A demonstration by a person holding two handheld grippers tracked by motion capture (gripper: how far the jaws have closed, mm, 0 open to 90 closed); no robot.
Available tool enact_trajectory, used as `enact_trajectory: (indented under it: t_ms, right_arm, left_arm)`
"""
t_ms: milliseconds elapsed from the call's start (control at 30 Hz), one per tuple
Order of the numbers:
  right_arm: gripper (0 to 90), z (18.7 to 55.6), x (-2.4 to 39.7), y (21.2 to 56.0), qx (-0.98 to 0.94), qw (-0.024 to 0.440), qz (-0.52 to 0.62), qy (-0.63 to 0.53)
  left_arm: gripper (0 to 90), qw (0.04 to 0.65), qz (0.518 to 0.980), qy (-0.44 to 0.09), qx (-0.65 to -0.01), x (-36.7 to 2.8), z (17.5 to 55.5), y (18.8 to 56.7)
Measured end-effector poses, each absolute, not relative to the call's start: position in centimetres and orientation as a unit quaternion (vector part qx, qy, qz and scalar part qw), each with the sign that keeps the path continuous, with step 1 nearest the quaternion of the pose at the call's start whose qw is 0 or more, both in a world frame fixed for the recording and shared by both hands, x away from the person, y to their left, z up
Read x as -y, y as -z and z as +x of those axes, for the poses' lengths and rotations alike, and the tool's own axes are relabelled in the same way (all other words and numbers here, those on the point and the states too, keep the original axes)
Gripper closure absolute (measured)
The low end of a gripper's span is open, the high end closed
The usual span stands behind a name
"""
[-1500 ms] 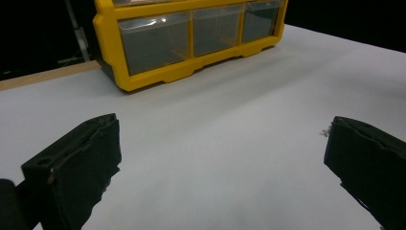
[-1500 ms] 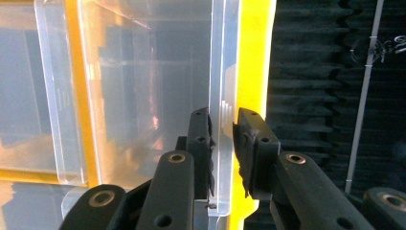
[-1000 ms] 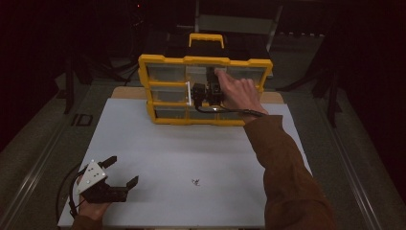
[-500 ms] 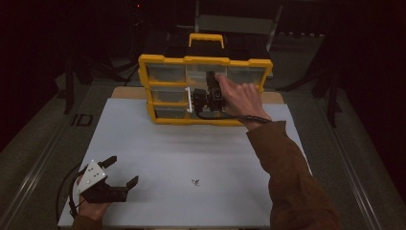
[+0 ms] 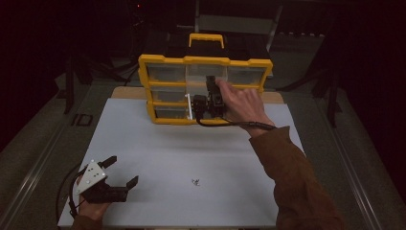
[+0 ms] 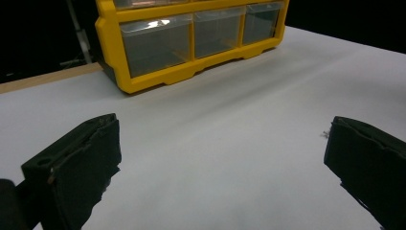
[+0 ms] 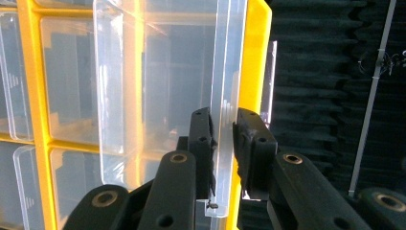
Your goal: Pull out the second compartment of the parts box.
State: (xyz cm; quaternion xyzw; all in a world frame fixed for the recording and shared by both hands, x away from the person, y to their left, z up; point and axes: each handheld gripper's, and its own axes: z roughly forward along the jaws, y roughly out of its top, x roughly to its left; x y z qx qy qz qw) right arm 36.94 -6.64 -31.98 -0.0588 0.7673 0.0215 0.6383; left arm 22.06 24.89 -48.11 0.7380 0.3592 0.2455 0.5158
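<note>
A yellow drawer organizer (image 5: 206,61) with clear drawers stands at the far middle of the white table (image 5: 191,153). My right gripper (image 5: 195,105) is at its front, shut on the thin clear wall of a drawer (image 5: 190,108) in the middle column, which sticks out of the frame. In the right gripper view the jaws (image 7: 224,124) pinch that clear drawer (image 7: 158,86) beside the yellow frame (image 7: 251,57). My left gripper (image 5: 123,170) rests open at the near left corner, with nothing between its jaws (image 6: 222,143). The organizer (image 6: 158,81) lies far ahead of it.
A tiny dark piece (image 5: 195,182) lies on the table near the front middle, seen beside the right jaw in the left gripper view (image 6: 326,134). A black cable trails from the right gripper along the sleeve. Dark floor surrounds the table.
The right hand has shifted a little towards the near side with the gripper, and the clear drawer front has come out of the organizer. The left gripper has stayed put.
</note>
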Motion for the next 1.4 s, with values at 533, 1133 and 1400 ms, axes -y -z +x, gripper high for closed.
enact_trajectory:
  t_ms: [533, 1133, 1400]
  right_arm:
    - [77.1, 34.7, 6.6, 31.8, -0.77, 0.635, -0.066, -0.021]
    - [75.6, 34.0, 6.9, 32.0, -0.771, 0.632, -0.074, -0.021]
    - [48.1, 33.4, 7.0, 32.4, -0.766, 0.637, -0.071, -0.049]
  left_arm:
    - [0.0, 0.517, 0.736, -0.245, -0.361, -24.9, 22.1, 48.1]
    - [0.0, 0.517, 0.736, -0.244, -0.362, -24.9, 22.1, 48.2]
    - [0.0, 0.516, 0.737, -0.243, -0.362, -24.9, 22.1, 48.2]
